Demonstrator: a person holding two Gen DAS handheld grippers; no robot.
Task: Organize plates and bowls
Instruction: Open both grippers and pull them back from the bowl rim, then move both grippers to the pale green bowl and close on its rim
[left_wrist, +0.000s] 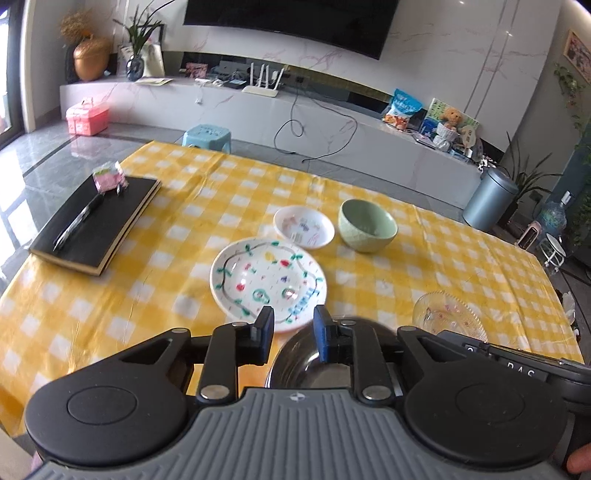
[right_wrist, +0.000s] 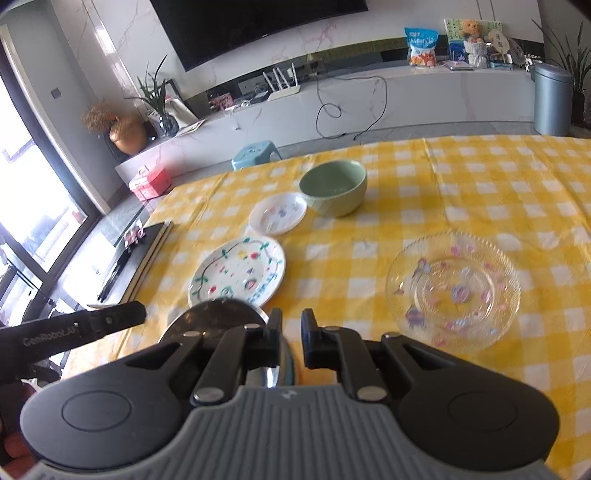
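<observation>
**On the yellow-check desk: plates and bowls spread out, both tools low over a dark bowl**

Across the desk lies a yellow-and-white checked cloth, everything sits on it. Black notebook at far left edge, pen lying on its cover, small pink-green wrapped item on its far corner.

Painted white plate mid-desk, flat, green vine border with coloured dots. Clear glass plate to its right, well apart, flat, pink and blue flower prints. Dark shiny bowl nearest the person, just in front of the painted plate, its rim overlapping that plate's near edge in both views; touching or not, cannot tell. Green bowl upright at the far side, empty. Small white saucer just beside the green bowl, on its left, between it and the painted plate.

Left tool: blue pads apart, nothing pressed between them, dark bowl below and behind the gap. Right tool: pads nearly together with a thin gap; dark bowl's right rim runs under the left finger; whether it is clamped, cannot tell. Left tool's black body pokes in at the left edge of the right wrist view.
</observation>
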